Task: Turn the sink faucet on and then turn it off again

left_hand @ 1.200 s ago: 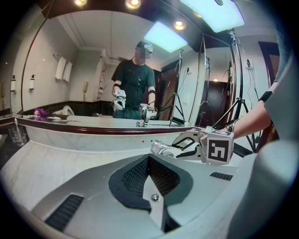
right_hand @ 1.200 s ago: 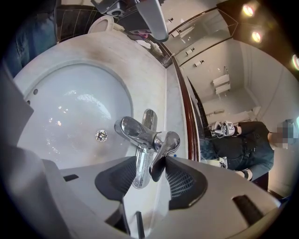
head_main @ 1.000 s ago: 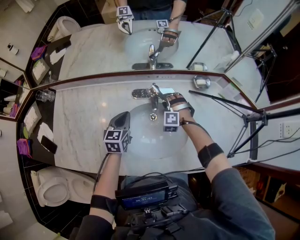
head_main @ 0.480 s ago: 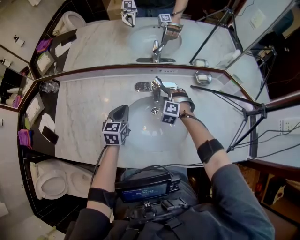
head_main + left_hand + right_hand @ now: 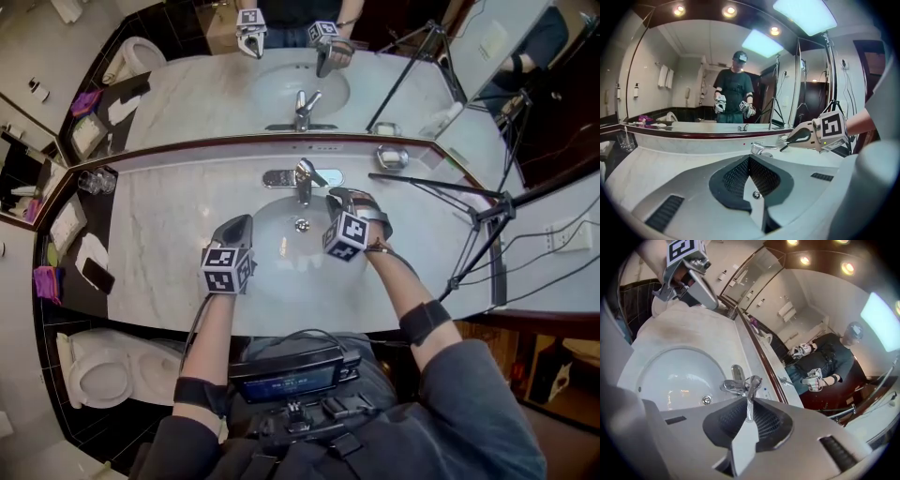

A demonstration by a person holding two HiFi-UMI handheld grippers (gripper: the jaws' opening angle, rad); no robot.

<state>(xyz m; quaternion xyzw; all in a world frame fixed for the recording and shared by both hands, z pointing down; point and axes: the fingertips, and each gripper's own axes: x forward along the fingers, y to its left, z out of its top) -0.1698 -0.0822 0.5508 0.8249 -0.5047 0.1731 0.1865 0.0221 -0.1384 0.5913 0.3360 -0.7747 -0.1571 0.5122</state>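
The faucet (image 5: 302, 184) was a polished chrome one with a single lever. It stood on an oblong base plate (image 5: 277, 178) at the back of the oval white basin (image 5: 272, 267), just in front of the mirror (image 5: 187, 94). The basin was set into a pale, veined marble counter (image 5: 159, 234). The mirror gave back the faucet's rear side. The short spout (image 5: 727, 386) reached out over the basin, above the round metal drain (image 5: 301, 225). The lever (image 5: 750, 394) was a thin bright bar that ran from the top of the faucet body out toward the person.

The right gripper (image 5: 333, 195) sat just to the right of the faucet, pointing down at it. Its jaws had just been closing. In the right gripper view they stood nearly together, with the free end of the lever caught in the narrow slot between the dark pads.

The left gripper (image 5: 241, 225) hung over the basin's left side, well apart from the faucet. Its jaws were pressed together with nothing between them.
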